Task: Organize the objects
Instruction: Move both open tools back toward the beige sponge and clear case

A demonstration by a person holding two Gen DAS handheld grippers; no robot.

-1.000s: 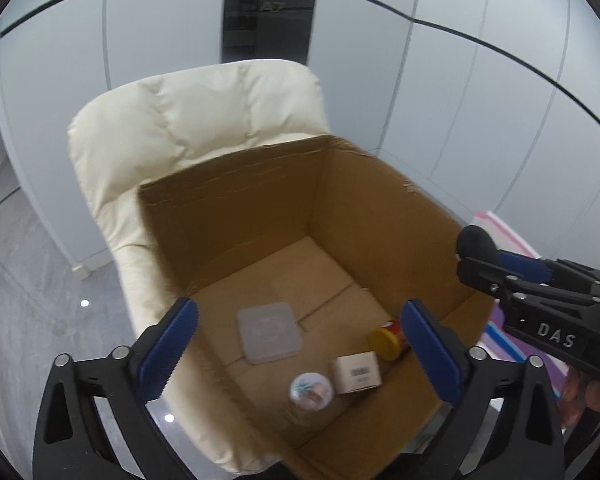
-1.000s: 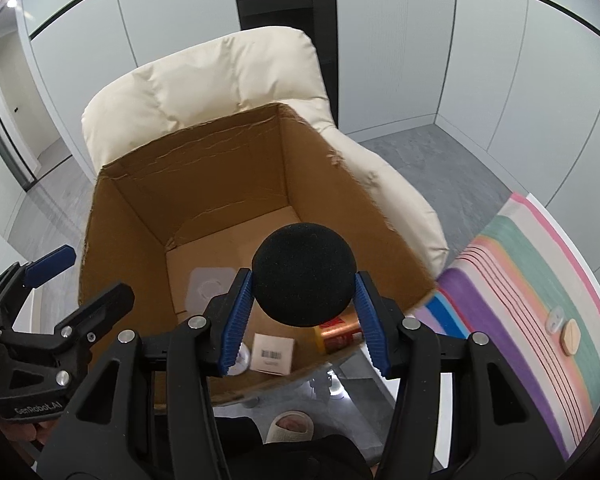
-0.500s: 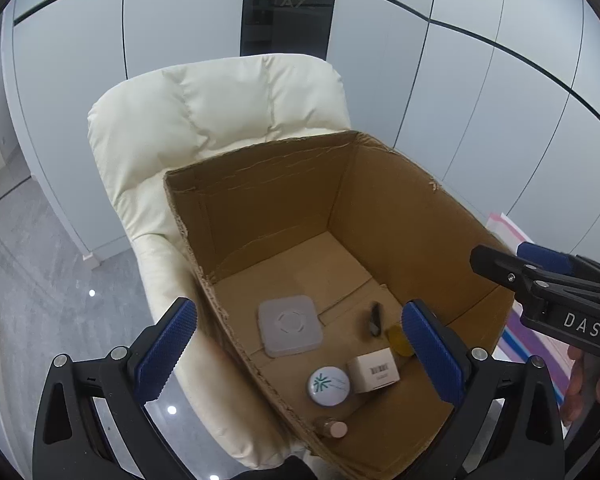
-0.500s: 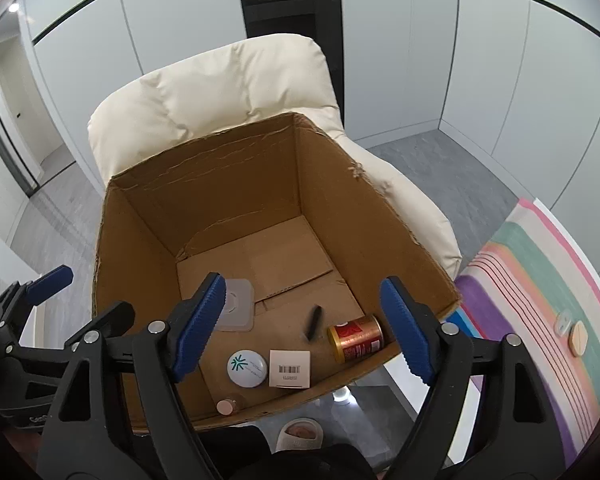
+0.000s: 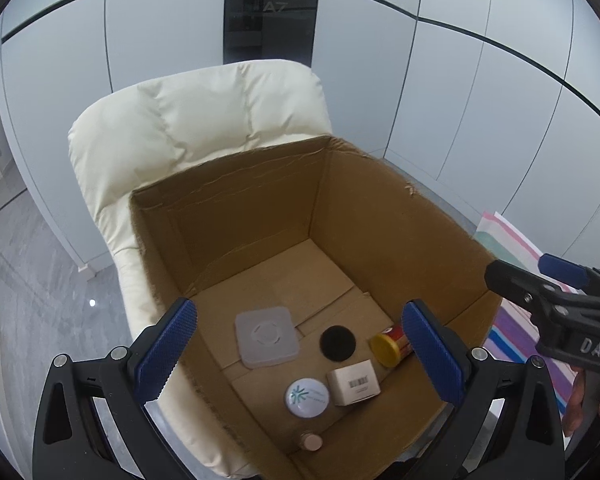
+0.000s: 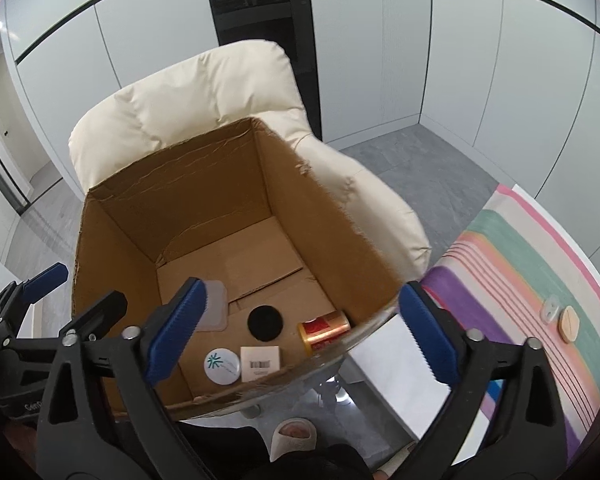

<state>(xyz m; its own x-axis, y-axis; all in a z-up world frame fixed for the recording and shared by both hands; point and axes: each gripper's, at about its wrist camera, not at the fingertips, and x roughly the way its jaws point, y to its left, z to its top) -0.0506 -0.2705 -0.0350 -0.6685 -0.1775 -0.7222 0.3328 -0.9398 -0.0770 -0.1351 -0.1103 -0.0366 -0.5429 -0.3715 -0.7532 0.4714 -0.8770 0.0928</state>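
An open cardboard box (image 5: 228, 164) (image 6: 180, 184) sits on a cream armchair. On its floor lie a black foam ball (image 5: 337, 343) (image 6: 265, 322), a red and gold can (image 5: 392, 346) (image 6: 324, 330) on its side, a small white barcoded carton (image 5: 354, 382), a round white tin (image 5: 307, 397), a grey square lid (image 5: 266, 336) and a small capped bottle (image 5: 310, 441). My right gripper (image 6: 302, 292) hovers over the box's near right corner, its jaws opening wide with nothing between them. My left gripper (image 5: 298, 316) hangs open and empty above the near left side.
The armchair (image 5: 204, 120) backs onto pale wall panels. A striped cloth (image 6: 520, 280) at the right carries a tan oval piece (image 6: 569, 323) and a small clear piece (image 6: 550, 307). A glass table edge (image 6: 340, 356) lies beneath the right gripper, with a person's foot (image 6: 296, 436) below.
A second ago my right gripper was shut on the black ball above the box. Its jaws have spread wide and the ball now lies on the box floor beside the can.
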